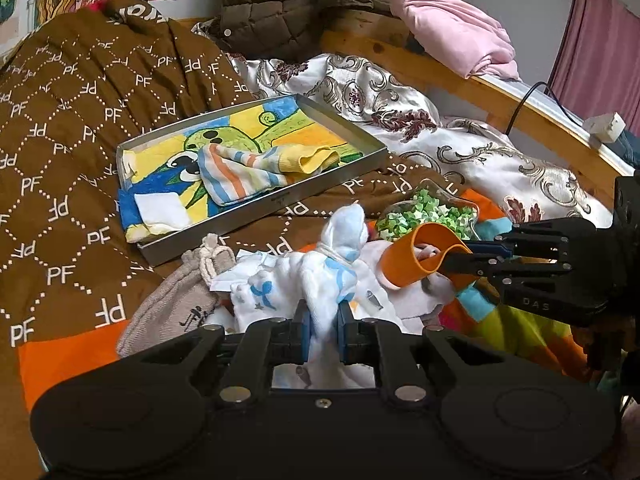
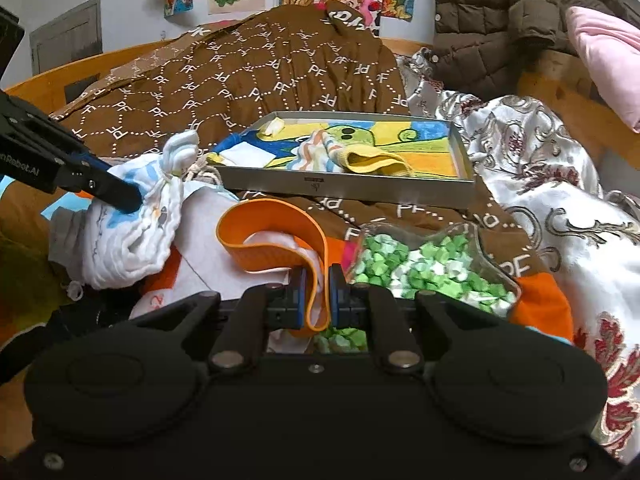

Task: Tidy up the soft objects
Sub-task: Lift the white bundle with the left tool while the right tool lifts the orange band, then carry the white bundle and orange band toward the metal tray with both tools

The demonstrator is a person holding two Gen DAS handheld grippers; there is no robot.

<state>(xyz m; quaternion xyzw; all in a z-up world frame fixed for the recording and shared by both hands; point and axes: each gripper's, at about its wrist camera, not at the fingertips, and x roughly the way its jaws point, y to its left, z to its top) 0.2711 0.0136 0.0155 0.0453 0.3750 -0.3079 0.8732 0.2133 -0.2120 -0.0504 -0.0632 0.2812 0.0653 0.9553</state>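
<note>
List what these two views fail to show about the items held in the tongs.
- Left wrist view: the lower part of the white cloth is hidden between and behind the left tongs.
- Right wrist view: the orange band loops over a pale cloth; what that cloth is stays hidden.
- Right wrist view: the near edge of the glass dish is covered by the right tongs.

Bed layout — tray at the back, loose things in front

The tray (image 1: 356,130) lies on the blanket (image 1: 72,120) with a sock (image 1: 240,178) in it; before it — pouch (image 1: 176,300) left, knotted cloth (image 1: 332,264) middle, dish of paper stars (image 1: 432,212) right.
</note>
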